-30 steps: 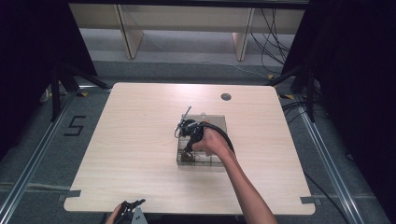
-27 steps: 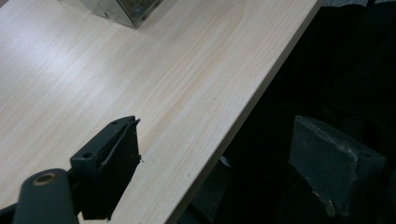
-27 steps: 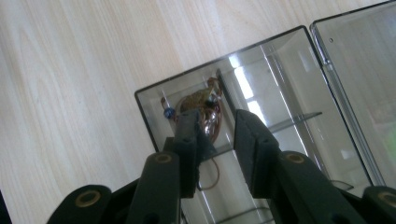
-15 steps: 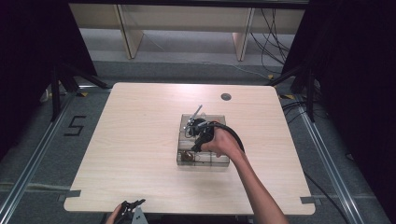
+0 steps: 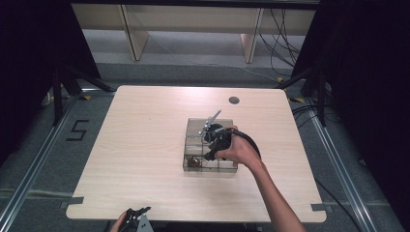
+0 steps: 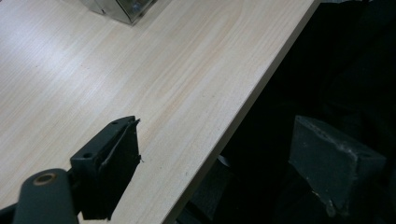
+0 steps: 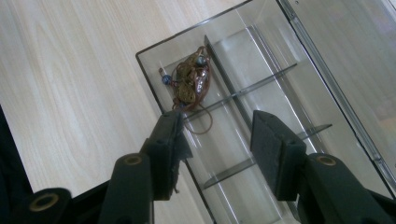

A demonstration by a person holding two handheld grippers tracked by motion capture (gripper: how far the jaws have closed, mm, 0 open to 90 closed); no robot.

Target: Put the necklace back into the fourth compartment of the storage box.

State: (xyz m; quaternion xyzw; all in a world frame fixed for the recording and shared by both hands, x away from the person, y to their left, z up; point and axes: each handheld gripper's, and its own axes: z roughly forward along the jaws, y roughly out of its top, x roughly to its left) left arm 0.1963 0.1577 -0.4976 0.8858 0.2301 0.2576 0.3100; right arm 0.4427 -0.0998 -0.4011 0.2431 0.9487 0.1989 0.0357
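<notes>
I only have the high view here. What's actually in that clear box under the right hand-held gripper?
Observer: A tangled brown cord with beads lies in one corner compartment of the clear divided box.
Operator: Is the right hand-held gripper holding it?
Observer: No. The right hand-held gripper is open, and the tangle lies beyond its jaw tips.
Operator: And the left one, at the table's near edge?
Observer: The left hand-held gripper is open too, one jaw over the table, the other past its edge.
</notes>
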